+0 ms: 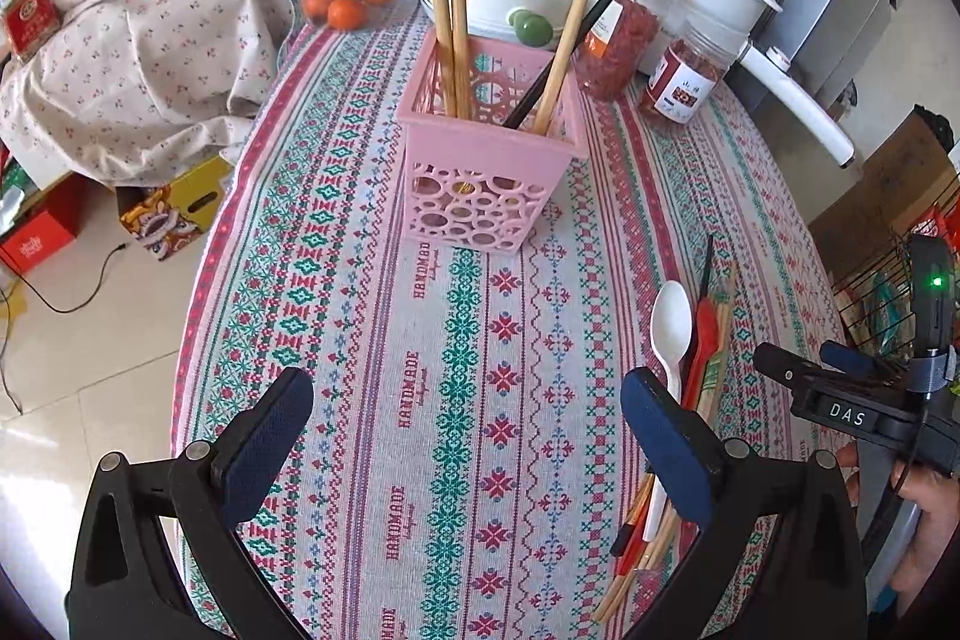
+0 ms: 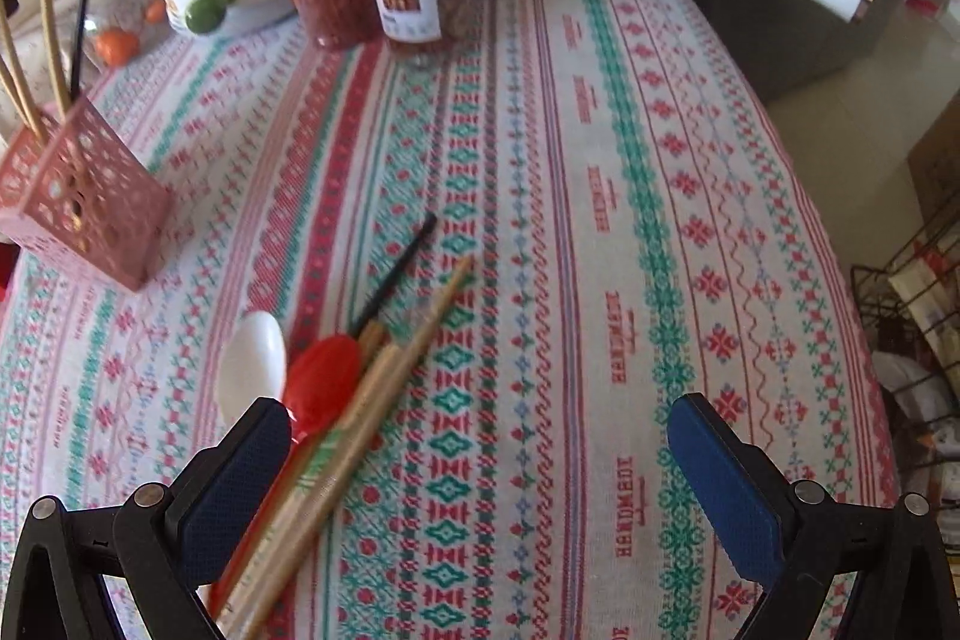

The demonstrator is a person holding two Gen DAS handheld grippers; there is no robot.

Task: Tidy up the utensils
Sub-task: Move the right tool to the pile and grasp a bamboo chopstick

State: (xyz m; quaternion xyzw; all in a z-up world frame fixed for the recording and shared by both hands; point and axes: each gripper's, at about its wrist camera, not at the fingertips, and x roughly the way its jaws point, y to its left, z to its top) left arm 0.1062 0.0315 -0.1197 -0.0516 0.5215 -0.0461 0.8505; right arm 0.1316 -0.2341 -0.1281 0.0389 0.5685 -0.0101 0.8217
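Patterned tablecloth (image 2: 540,220): your left gripper (image 1: 468,436) and right gripper (image 2: 480,460) both hover spread, holding nothing. Loose utensils (image 2: 336,400) lie at 9 o'clock of the right; pink holder (image 1: 486,160) stands at 12 o'clock of the left.

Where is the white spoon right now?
The white spoon lies flat on the tablecloth, at the left edge of the loose utensil pile, right beside the red spoon. In the right wrist view it sits just ahead of the gripper's left finger.
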